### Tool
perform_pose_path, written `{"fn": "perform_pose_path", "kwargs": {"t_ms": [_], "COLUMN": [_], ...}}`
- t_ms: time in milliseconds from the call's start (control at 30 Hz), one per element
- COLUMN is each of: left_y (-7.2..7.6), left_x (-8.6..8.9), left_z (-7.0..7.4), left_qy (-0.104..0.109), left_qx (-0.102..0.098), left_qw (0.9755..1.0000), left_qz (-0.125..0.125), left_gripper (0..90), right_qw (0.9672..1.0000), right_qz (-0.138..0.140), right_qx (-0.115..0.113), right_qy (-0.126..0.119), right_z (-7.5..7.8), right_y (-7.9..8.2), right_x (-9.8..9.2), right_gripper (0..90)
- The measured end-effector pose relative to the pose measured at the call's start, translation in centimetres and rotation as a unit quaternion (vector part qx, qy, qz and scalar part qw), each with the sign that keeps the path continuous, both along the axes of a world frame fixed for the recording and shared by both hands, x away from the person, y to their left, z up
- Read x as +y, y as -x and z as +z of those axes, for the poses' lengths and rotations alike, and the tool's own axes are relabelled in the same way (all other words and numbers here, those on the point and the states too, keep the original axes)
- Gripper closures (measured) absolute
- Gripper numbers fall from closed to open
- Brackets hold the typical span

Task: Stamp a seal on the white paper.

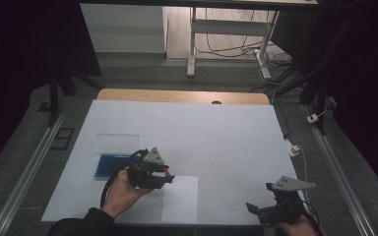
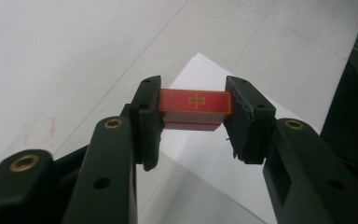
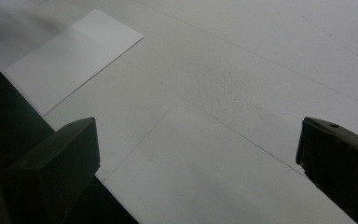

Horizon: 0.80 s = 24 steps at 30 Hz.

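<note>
A small red block (image 2: pixel 195 106) sits clamped between the two jaws of the left gripper (image 2: pixel 193 109), held by its short ends so that its long face looks straight up at the gripper's camera. That face is bright red with a thin gold border and a gold character printed at its middle; a plainer, darker red layer shows beneath it, so it may be two tiles stacked, though this is hard to tell. The end-on grip probably keeps the printed face clear and level, which would suit setting the piece flat.

In the left gripper view the block hangs above the corner of a white sheet of paper (image 2: pixel 223 154) lying on the white table cover (image 1: pixel 202 128). From the high view the left gripper (image 1: pixel 163 173) is just at the left edge of that sheet (image 1: pixel 179 199), with a flash of red at its tips. A blue tray (image 1: pixel 109 165) lies just to the sheet's left, behind the person's left hand (image 1: pixel 123 191), and may be where such pieces are kept.

The right gripper (image 1: pixel 260 210) rests well to the right of the sheet, near the cover's front edge. Its jaws stand wide apart with nothing between them, seemingly waiting out of the way.
</note>
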<state>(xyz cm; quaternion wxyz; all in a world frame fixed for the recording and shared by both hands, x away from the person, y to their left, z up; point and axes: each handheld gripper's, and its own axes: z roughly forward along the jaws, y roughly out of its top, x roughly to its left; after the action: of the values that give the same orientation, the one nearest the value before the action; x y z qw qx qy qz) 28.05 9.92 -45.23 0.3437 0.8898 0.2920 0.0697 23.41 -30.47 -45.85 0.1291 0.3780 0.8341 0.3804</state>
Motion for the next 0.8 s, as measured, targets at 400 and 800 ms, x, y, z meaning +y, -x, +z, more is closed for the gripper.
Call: {"fn": "perform_pose_path", "kwargs": {"t_ms": [400,800], "left_y": [0.2,0.3], "left_x": [-2.2,-3.8], "left_z": [-0.8,-1.9], "left_qy": [-0.012,-0.022], "left_qx": [-0.011,0.001], "left_qw": [0.9995,0.9987], "left_qz": [-0.028,-0.046], "left_gripper": [58.2,58.3], "right_qw": [1.0,1.0], "right_qz": [0.002,0.003], "right_qx": [0.0,-0.001], "right_qy": [0.0,0.0], "right_z": [0.0,0.0], "right_y": [0.0,0.0], "right_x": [0.0,0.0], "right_gripper": [0.0,0.0]}}
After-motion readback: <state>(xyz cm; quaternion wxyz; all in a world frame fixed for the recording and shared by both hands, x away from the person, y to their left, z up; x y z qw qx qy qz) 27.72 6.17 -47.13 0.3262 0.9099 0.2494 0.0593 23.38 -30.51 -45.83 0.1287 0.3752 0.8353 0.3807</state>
